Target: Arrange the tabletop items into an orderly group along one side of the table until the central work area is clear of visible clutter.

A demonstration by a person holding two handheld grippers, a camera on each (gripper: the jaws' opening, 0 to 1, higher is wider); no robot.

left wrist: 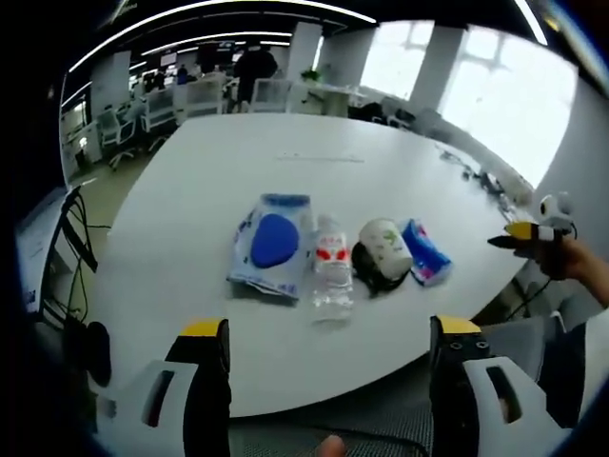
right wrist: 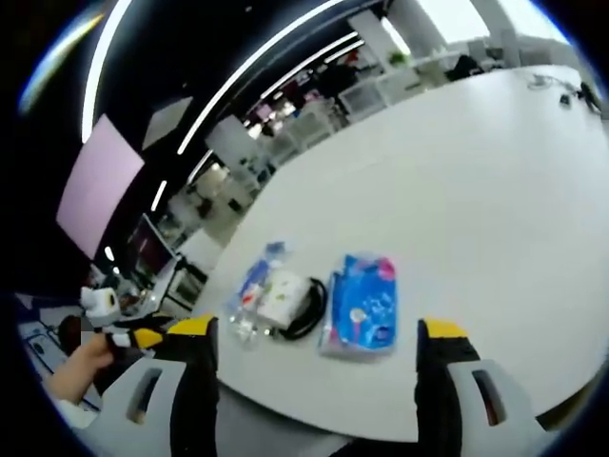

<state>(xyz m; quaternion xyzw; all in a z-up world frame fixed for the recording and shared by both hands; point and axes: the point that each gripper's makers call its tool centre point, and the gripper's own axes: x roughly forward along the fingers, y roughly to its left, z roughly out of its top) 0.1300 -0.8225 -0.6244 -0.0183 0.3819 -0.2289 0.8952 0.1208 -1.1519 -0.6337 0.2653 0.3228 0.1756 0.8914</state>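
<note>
Left gripper [left wrist: 328, 357]: black jaws with yellow tips set wide apart, nothing between them. White oval table [left wrist: 285, 171] ahead. Row near front edge: blue-and-white plastic pouch [left wrist: 273, 243], clear plastic water bottle with red label [left wrist: 331, 267] lying flat beside it, white paper cup [left wrist: 385, 246] tipped on black coiled cable [left wrist: 366, 271], small blue packet [left wrist: 425, 252]. Right gripper [left wrist: 533, 231] at far right, yellow-tipped, hand-held, off table.

pouch [left wrist: 273, 245] left, bottle [left wrist: 332, 268] mid, cup [left wrist: 385, 248], pack [left wrist: 424, 252] right
</note>
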